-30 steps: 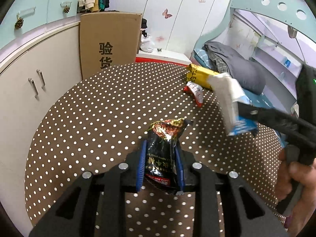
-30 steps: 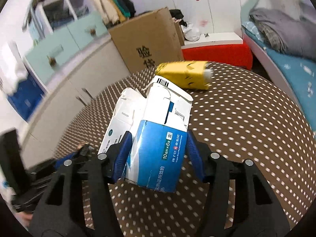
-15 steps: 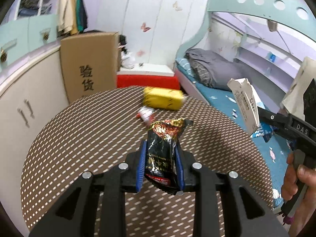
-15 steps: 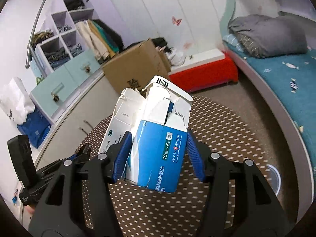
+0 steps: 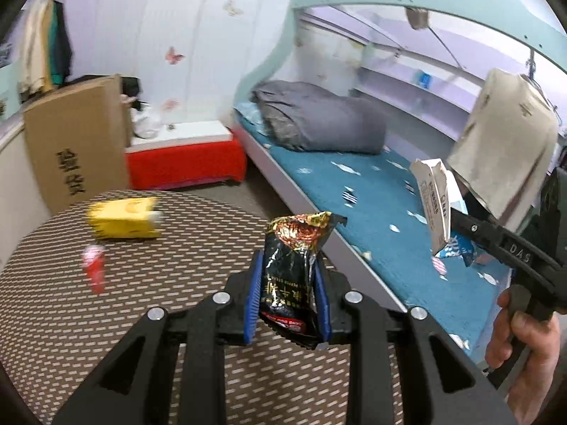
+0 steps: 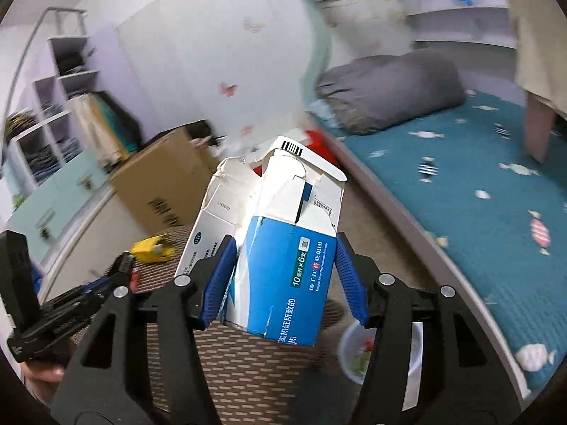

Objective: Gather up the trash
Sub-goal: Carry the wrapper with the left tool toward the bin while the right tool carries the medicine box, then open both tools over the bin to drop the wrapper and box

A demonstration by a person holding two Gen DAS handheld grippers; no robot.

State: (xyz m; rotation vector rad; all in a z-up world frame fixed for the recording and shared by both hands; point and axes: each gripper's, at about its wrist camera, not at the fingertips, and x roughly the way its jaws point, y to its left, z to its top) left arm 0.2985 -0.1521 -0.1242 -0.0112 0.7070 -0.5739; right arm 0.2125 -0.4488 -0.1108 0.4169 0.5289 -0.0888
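Observation:
My left gripper point(image 5: 287, 301) is shut on a black snack wrapper point(image 5: 292, 276) and holds it above the right edge of the dotted brown table point(image 5: 106, 318). My right gripper point(image 6: 283, 283) is shut on a torn blue-and-white medicine box point(image 6: 280, 248); the box also shows in the left wrist view point(image 5: 437, 205), held out past the table over the bed side. A yellow box point(image 5: 124, 217) and a small red wrapper point(image 5: 93, 269) lie on the table's far left. A small bin with trash point(image 6: 356, 352) sits on the floor below the right gripper.
A blue bed point(image 5: 372, 191) with a grey duvet point(image 5: 319, 124) runs along the right. A cardboard box point(image 5: 74, 141) and a red bench point(image 5: 184, 163) stand behind the table. A beige cloth point(image 5: 506, 148) hangs at the right.
Both grippers have swung to the right with their loads, away from the table middle toward the bed side. The floor bin has come into the right wrist view.

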